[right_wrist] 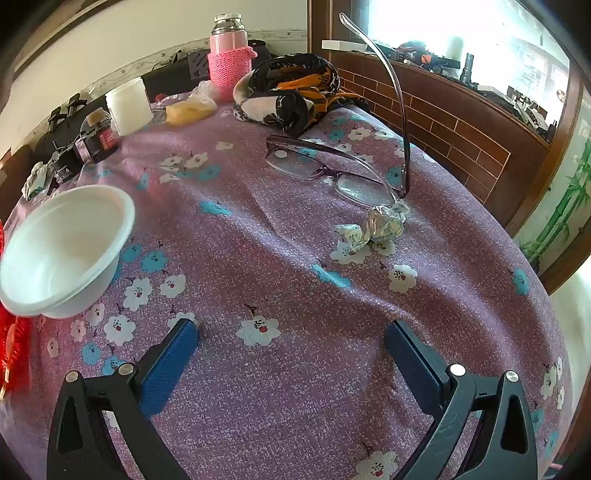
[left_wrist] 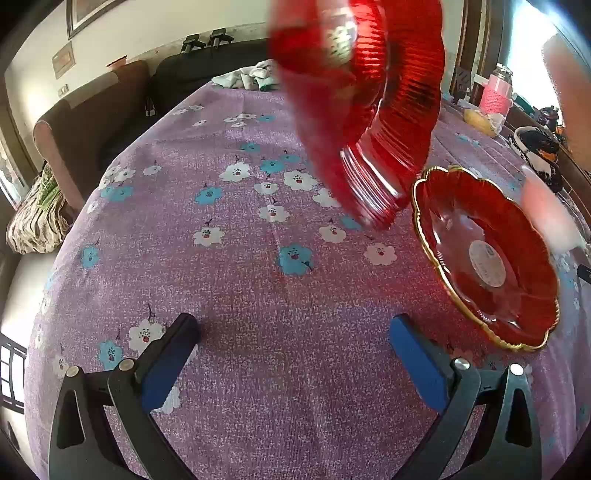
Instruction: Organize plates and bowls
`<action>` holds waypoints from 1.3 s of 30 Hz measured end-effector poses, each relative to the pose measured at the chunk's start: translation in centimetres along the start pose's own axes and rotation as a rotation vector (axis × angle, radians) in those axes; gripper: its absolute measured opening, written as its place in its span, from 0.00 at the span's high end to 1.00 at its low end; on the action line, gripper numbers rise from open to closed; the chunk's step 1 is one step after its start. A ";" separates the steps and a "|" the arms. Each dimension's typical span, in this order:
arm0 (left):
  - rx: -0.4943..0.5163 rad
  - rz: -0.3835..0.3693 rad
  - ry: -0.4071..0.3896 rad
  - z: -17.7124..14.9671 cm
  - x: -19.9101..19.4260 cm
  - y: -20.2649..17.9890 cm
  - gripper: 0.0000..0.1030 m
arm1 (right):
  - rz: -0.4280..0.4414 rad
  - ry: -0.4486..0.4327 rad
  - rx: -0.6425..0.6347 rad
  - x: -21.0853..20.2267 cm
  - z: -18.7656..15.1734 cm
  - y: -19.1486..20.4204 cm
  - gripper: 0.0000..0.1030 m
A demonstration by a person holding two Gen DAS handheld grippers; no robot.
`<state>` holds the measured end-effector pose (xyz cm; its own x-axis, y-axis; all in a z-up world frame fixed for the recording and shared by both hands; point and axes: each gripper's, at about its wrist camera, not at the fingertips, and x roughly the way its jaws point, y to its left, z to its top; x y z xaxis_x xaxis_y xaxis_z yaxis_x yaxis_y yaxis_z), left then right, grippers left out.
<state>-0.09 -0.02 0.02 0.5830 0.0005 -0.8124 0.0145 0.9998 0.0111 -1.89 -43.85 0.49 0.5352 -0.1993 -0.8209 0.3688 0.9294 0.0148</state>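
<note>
Glossy red glass plate [left_wrist: 487, 258], woven tablecloth [left_wrist: 258, 295]

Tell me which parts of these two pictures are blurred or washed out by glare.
Left wrist view: the tilted red ribbed dish up top is smeared with motion blur, while the gold-rimmed red plate on the cloth is sharp; a pale blurred shape sits at the right edge. Right wrist view: everything is crisp, but the window is blown out white, and fisheye bulges the tablecloth.

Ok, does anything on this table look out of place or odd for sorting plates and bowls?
Yes. In the left wrist view a red ribbed dish is tilted in mid-air and blurred, above the cloth beside the gold-rimmed red plate. In the right wrist view, eyeglasses lie with one arm sticking up, next to a wrapped candy.
</note>
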 end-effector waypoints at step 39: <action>0.000 -0.001 0.000 0.0 0.1 0.3 0.00 | 0.007 0.000 0.004 0.0 0.0 0.0 0.01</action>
<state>-0.05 0.33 -0.03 0.5829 -0.0003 -0.8125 0.0147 0.9998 0.0102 -1.90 -43.90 0.51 0.5373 -0.1928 -0.8210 0.3684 0.9294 0.0229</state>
